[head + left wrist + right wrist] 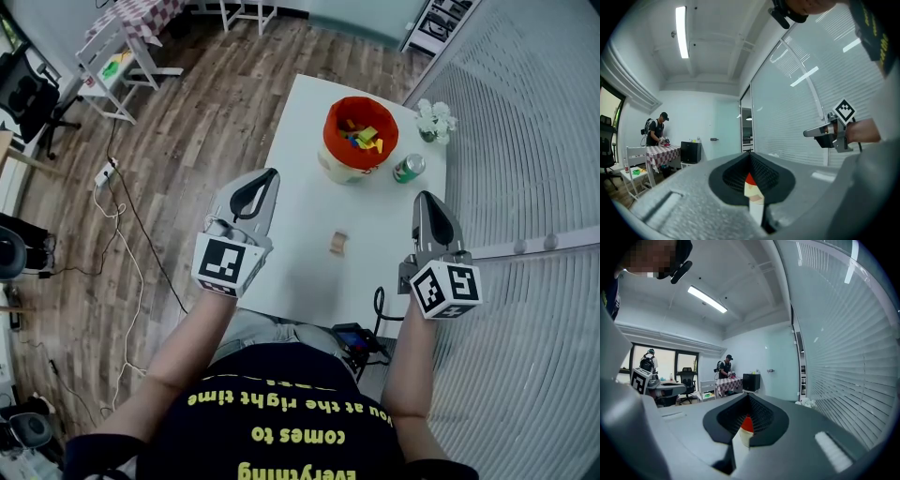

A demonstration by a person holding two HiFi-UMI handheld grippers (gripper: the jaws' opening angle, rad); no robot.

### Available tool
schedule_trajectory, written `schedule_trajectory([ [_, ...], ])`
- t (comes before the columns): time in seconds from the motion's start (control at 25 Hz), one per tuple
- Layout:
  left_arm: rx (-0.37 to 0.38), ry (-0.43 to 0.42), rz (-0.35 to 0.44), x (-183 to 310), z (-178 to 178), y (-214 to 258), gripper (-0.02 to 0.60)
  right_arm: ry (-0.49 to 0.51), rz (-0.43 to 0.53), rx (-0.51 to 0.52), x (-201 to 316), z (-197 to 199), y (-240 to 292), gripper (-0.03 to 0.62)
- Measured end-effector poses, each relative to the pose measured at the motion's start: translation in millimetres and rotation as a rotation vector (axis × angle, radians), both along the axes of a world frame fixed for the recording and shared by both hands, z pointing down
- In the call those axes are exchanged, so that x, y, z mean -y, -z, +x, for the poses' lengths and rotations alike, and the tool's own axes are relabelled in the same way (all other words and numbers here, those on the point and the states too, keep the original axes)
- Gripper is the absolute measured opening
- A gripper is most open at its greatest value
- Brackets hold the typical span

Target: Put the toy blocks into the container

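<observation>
An orange-rimmed, cream-bodied container (360, 141) stands at the far side of the white table (300, 272) with several coloured blocks inside. One small wooden block (338, 243) lies on the table between my grippers. My left gripper (269, 175) hovers over the table's left edge, jaws together, nothing in them. My right gripper (426, 198) is near the right edge, also shut and empty. Both point level toward the container. In the left gripper view the shut jaws (751, 159) leave a slit showing the container (749, 180); the right gripper view (749, 398) shows the same (746, 425).
A green can (409, 168) and a small bunch of white flowers (436, 119) stand right of the container. A wall of white blinds (525, 141) runs along the table's right side. Wooden floor, cables and white chairs (122, 66) lie to the left.
</observation>
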State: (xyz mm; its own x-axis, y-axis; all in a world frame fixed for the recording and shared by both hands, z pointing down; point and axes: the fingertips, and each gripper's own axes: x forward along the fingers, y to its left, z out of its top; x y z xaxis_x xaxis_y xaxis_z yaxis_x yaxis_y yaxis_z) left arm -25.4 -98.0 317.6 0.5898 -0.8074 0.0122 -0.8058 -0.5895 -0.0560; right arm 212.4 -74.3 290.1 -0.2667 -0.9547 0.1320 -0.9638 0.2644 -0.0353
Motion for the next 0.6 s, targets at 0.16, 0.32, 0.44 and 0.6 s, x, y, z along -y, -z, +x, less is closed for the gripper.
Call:
schedule_trajectory([
  [0.16,0.002,-0.012,0.0,-2.9,3.2,0.5,0.002,0.006,-0.013,0.004,-4.6,-1.9,-3.1,0.006],
  [0.32,-0.011,0.001,-0.008,-3.8,2.6,-0.7,0.002,0.026,-0.043,0.005,-8.6,-5.6,-12.4,0.006],
  [0.44,-0.011,0.004,-0.014,-3.8,1.9,-4.3,0.002,0.051,-0.072,-0.001,-8.8,-10.6,-21.8,0.006],
  [0.6,-0.008,0.007,-0.026,-3.0,0.4,-10.6,0.002,0.096,-0.131,-0.018,-7.9,-19.6,-38.9,0.006],
])
